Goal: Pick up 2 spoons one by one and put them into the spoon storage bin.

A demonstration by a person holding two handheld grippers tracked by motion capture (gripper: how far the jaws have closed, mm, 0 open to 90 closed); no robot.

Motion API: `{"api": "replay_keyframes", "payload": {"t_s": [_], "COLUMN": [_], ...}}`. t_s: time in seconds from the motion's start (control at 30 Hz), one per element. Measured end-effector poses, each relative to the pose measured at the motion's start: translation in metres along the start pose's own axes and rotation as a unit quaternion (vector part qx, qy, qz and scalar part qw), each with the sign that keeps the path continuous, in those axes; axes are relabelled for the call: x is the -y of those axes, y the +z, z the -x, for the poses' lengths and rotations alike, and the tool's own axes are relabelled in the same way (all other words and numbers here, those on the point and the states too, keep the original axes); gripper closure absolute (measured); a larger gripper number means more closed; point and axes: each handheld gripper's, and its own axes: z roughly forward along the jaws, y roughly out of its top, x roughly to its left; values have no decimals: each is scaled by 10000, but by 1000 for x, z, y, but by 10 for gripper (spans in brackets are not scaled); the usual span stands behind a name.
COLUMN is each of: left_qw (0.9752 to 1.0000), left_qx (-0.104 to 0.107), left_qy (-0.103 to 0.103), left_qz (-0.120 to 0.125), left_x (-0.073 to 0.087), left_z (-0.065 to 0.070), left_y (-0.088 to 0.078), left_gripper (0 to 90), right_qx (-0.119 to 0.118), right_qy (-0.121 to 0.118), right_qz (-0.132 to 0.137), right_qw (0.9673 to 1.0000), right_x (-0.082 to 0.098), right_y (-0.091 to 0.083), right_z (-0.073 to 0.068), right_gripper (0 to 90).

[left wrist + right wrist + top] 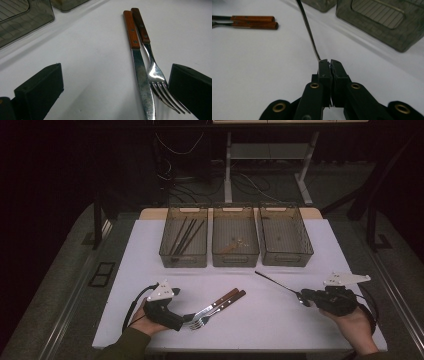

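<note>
While the right tongs (330, 62) stand clamped on one end of a thin dark chopstick (308, 30), its long axis runs straight away from their tips, up and toward the three bins (235, 242) across the desk (280, 320). Off to their side, the left tongs (115, 85) gape wide, holding nothing, with the knife (140, 72) and the fork (156, 75) lying between their jaws, handles pointing away.

Three smoky clear plastic bins (235, 254) stand in a row on the counter (270, 320). One wooden-handled knife (140, 70) and one wooden-handled fork (155, 72) lie side by side. One thin dark chopstick (276, 282) is out on its own. The left bin holds about four more chopsticks (186, 236).
</note>
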Motion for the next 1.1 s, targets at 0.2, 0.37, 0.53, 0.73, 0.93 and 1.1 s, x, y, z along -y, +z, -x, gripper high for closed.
{"api": "replay_keyframes", "payload": {"t_s": [0.2, 0.37, 0.53, 0.73, 0.93, 1.1], "left_qw": [10000, 10000, 10000, 10000, 9999, 9999], "left_qx": [23, 50, 72, 80, 83, 102], "left_qy": [-7, 5, -6, -17, 58, 57], "left_qz": [-6, -29, -23, -8, -22, -21], "left_x": [0, 0, 0, -1, -1, -1], "left_z": [0, 0, 0, 1, 1, 2], "left_y": [1, 1, 1, 2, 2, 2], "left_gripper": [0, 0, 0, 0, 0, 0], "right_qx": [11, 27, 86, 188, 290, 416], "right_qy": [14, 91, 169, 157, 162, 185], "right_qz": [161, 237, 323, 397, 430, 460], "right_qw": [9999, 9997, 9993, 9989, 9985, 9979], "right_x": [-14, -27, -40, -59, -80, -97], "right_y": [2, 5, 8, 13, 27, 42], "right_z": [0, 1, 2, 1, -2, -3], "right_gripper": [881, 881, 881, 880, 880, 880]}}
